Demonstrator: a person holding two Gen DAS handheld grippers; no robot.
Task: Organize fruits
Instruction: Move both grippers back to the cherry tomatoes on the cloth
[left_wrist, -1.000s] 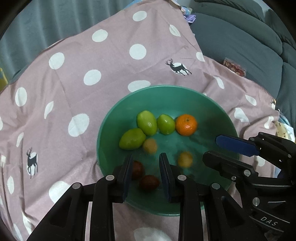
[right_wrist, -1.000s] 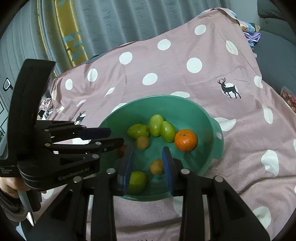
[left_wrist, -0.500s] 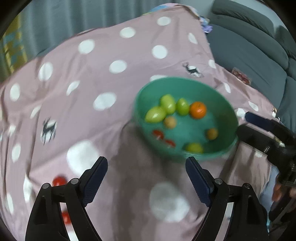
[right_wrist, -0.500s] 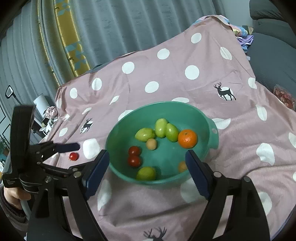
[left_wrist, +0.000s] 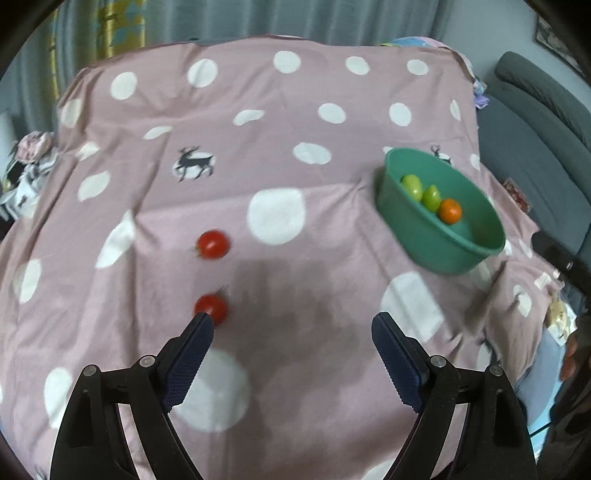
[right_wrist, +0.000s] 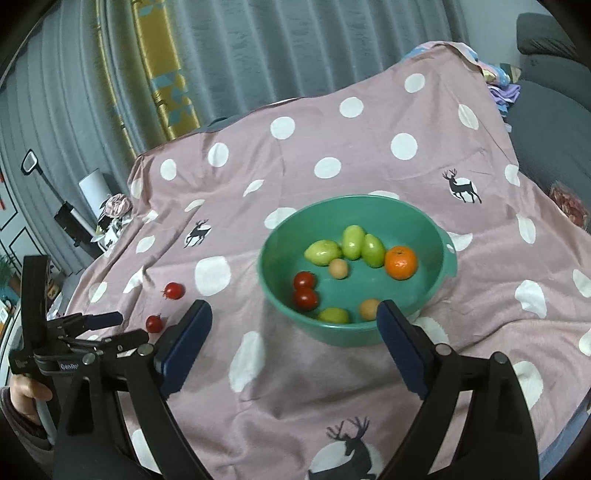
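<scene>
A green bowl (right_wrist: 439, 236) on the pink polka-dot cloth holds several fruits: green ones (right_wrist: 352, 240), an orange (right_wrist: 400, 262), two red tomatoes (right_wrist: 305, 290) and small tan ones. In the left wrist view the bowl (left_wrist: 436, 236) is at the right. Two red tomatoes lie loose on the cloth, one (left_wrist: 212, 243) farther and one (left_wrist: 211, 308) just beyond my left gripper's left fingertip (left_wrist: 201, 326). My left gripper (left_wrist: 291, 326) is open and empty; it also shows in the right wrist view (right_wrist: 110, 326). My right gripper (right_wrist: 293, 314) is open and empty, just in front of the bowl.
A grey sofa (left_wrist: 535, 129) stands to the right of the table. Grey curtains with a yellow patterned strip (right_wrist: 166, 74) hang behind. Small clutter (right_wrist: 110, 214) lies off the table's far left corner. The loose tomatoes also show left of the bowl (right_wrist: 173, 290).
Both grippers have opened wide and pulled back from the bowl. The left gripper has swung left, over the two loose tomatoes. A green fruit and a tomato now lie in the bowl.
</scene>
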